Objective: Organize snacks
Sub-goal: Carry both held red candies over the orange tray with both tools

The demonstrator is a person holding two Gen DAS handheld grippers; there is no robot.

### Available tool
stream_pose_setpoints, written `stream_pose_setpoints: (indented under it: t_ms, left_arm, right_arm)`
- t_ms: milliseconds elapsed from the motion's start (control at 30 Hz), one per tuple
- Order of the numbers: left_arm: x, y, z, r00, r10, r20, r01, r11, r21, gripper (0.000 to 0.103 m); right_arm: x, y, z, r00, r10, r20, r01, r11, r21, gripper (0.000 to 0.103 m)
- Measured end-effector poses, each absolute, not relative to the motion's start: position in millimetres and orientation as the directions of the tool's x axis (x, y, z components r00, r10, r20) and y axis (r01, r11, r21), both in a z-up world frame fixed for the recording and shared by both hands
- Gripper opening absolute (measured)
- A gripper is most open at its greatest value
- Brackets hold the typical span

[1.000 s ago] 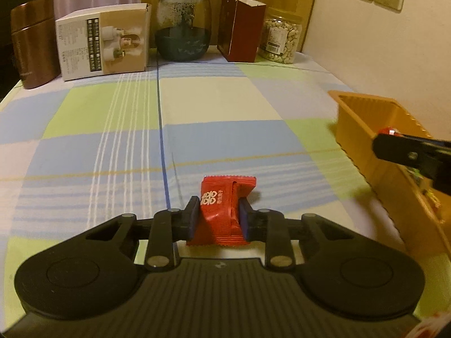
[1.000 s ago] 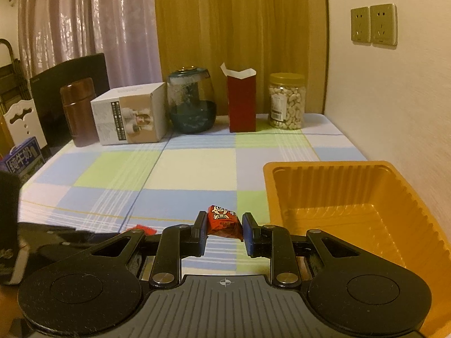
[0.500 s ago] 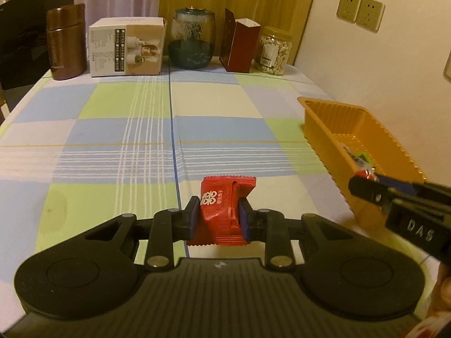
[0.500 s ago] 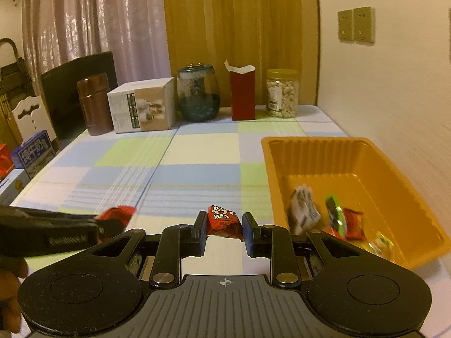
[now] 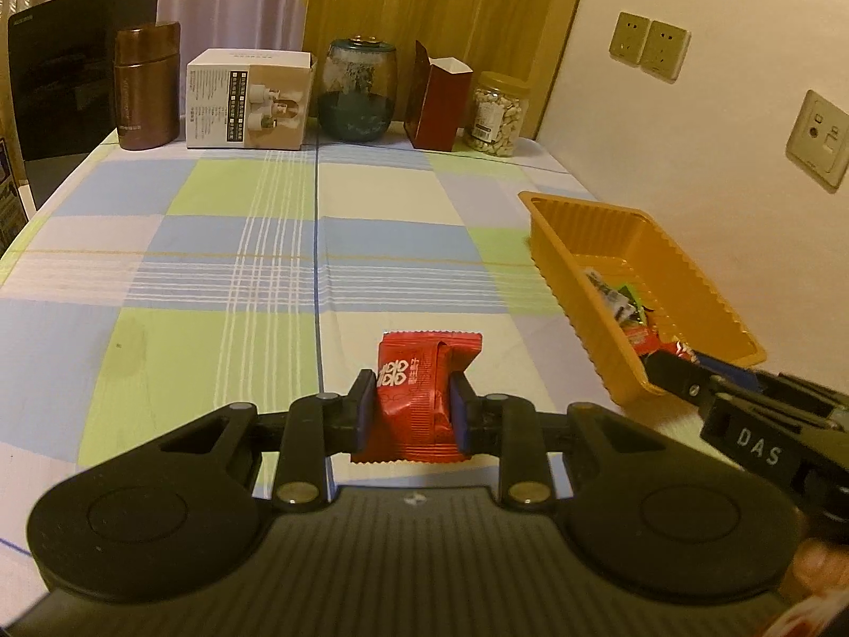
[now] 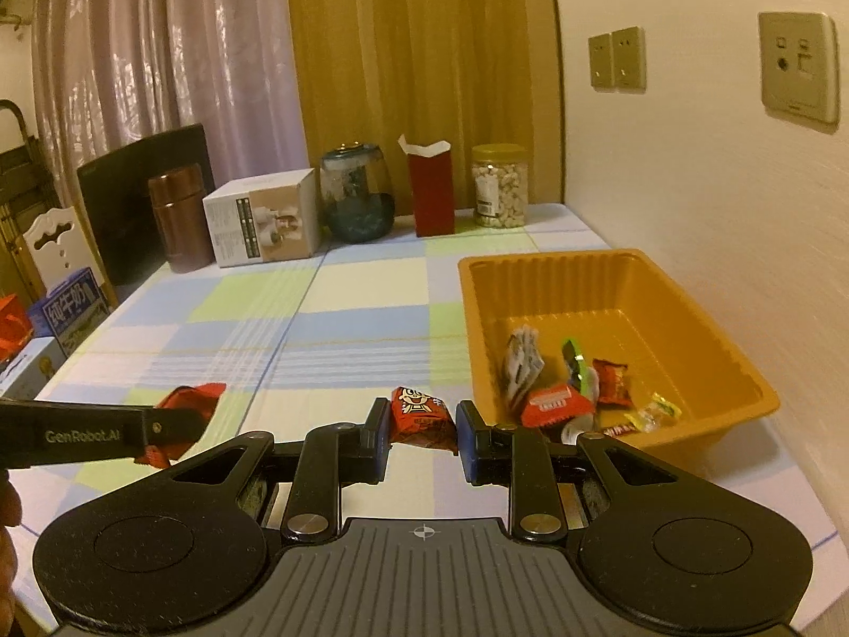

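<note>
surface: a checked cloth (image 5: 371,223) in blue, green and white covers it, running up to a cream wall on the right.
room: pale and mustard curtains (image 6: 371,53) hang behind the far edge; wall sockets (image 6: 618,59) sit on the right wall.
far edge: a brown flask (image 5: 146,85), a white box (image 5: 247,101), a dark glass jar (image 5: 358,90), an open red carton (image 5: 438,98) and a jar of nuts (image 5: 496,114) stand in a row.
orange tray (image 6: 743,371): on the right side of the surface, near the wall; several wrapped snacks (image 6: 562,393) lie at its near end.
left hand-held gripper (image 5: 414,411): closed down on a red snack packet (image 5: 419,393), which stands upright between the two blue pads and is raised above the cloth; it is left of the tray and apart from it.
right hand-held gripper (image 6: 423,427): pinching a small red snack with a cartoon face (image 6: 422,416) between its pads, held above the cloth just left of the tray's near corner.
the two relative to each other: from the right wrist view the left hand-held gripper comes in from the left with its packet, near but not touching.
</note>
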State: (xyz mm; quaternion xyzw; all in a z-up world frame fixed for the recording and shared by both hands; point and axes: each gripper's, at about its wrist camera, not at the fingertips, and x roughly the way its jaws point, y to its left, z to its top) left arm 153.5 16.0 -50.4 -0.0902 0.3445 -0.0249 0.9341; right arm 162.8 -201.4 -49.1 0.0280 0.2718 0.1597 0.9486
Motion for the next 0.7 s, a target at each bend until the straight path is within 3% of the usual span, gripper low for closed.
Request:
stream_pose_setpoints:
  t_ms: [700]
  left_arm:
    - [140.8,5.4,-41.5,0.774,-0.135,-0.619,0.019,0.982,-0.190,0.025]
  right_arm:
    - [149.8,-215.0,-50.5,0.812,0.299,-0.501,-0.265,0.954,0.139,0.026]
